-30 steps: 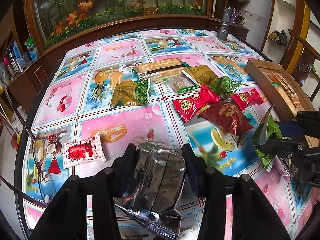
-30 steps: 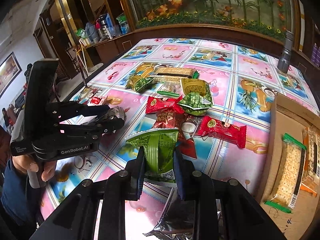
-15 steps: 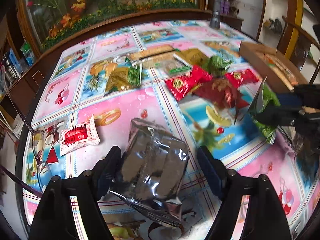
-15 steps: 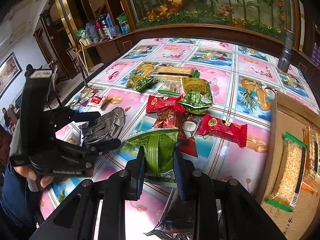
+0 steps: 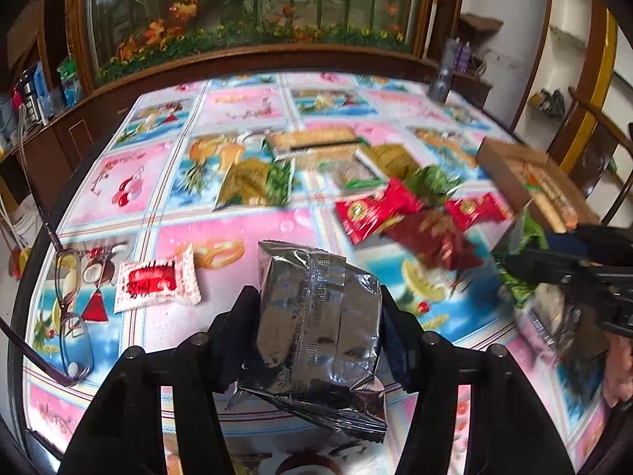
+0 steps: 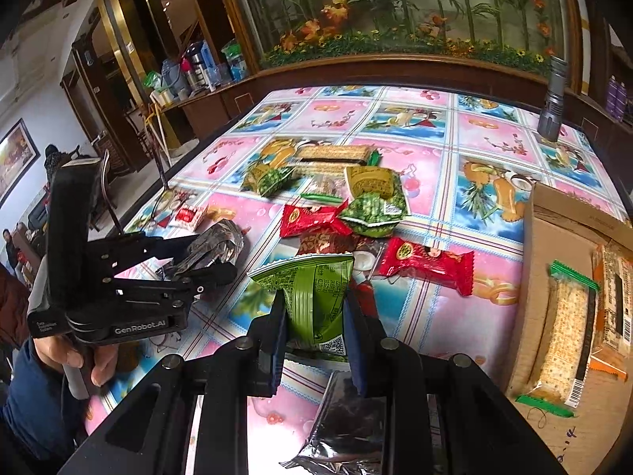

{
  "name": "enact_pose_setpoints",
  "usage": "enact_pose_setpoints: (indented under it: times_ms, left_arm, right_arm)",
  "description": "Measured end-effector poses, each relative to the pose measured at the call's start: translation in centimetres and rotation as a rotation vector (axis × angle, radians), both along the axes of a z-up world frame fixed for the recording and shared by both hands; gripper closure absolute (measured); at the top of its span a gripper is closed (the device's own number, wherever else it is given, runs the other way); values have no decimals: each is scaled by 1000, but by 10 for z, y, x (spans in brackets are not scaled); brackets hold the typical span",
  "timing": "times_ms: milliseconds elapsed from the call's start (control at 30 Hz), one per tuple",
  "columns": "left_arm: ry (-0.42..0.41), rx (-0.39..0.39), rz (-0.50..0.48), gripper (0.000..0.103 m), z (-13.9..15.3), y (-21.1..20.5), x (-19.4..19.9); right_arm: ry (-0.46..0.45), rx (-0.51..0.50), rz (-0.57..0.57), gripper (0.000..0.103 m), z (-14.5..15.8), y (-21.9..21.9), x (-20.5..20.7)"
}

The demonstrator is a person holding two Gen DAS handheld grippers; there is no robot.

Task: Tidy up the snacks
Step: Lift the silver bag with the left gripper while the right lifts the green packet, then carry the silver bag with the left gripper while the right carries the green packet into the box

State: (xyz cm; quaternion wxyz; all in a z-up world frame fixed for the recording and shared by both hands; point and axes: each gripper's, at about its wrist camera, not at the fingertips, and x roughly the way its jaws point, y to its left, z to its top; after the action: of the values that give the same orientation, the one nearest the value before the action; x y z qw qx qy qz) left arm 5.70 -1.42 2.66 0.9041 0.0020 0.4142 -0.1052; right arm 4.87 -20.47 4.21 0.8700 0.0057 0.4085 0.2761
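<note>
A crinkled silver foil packet (image 5: 316, 340) sits between the jaws of my left gripper (image 5: 316, 295), which are closing, and both pads touch its sides. From the right wrist view the left gripper (image 6: 209, 253) holds that silver packet (image 6: 221, 237) just above the tablecloth. My right gripper (image 6: 314, 304) is shut on a green snack packet (image 6: 312, 285), held upright over the table. That green packet (image 5: 522, 245) and the right gripper (image 5: 554, 265) also show at the right edge of the left wrist view. An open cardboard box (image 6: 554, 245) lies at the right.
A heap of red, green and tan snack packets (image 6: 340, 213) lies mid-table. A small red-and-white packet (image 5: 156, 283) and eyeglasses (image 5: 71, 308) lie at the left. A second silver packet (image 6: 348, 423) lies under my right gripper. Cracker packs (image 6: 565, 332) lie in the box. A grey cylinder (image 6: 552, 99) stands far right.
The left jaws spread wide off the silver packet half a second ago and have since narrowed back onto it. The right gripper and its green packet have stayed put.
</note>
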Motion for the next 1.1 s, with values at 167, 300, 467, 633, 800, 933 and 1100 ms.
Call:
enact_pose_setpoints:
  times_ms: [167,300,467,633,800,933,1100]
  left_arm:
    - [-35,-28,7,45,7,0,-2]
    - [-47,-77,15,45,13,5,-2]
    - [-43,-100,-3,45,14,2,-3]
    - [-54,-89,-22,45,14,-4,-6]
    - [-76,-81,-46,45,20,-13,-11]
    - [-96,-110,-80,45,31,-30,-16]
    - [-95,-140,-152,45,39,-71,-18]
  right_arm:
    - [-3,9,-46,75,2,-10,5]
    - [1,33,-75,75,4,-19,9]
    - [-2,58,-99,75,7,-27,12]
    - [3,65,-103,75,6,-28,13]
    - [11,94,-122,75,8,-38,17]
    - [19,150,-173,75,14,-59,23]
    - [12,208,-245,75,22,-90,28]
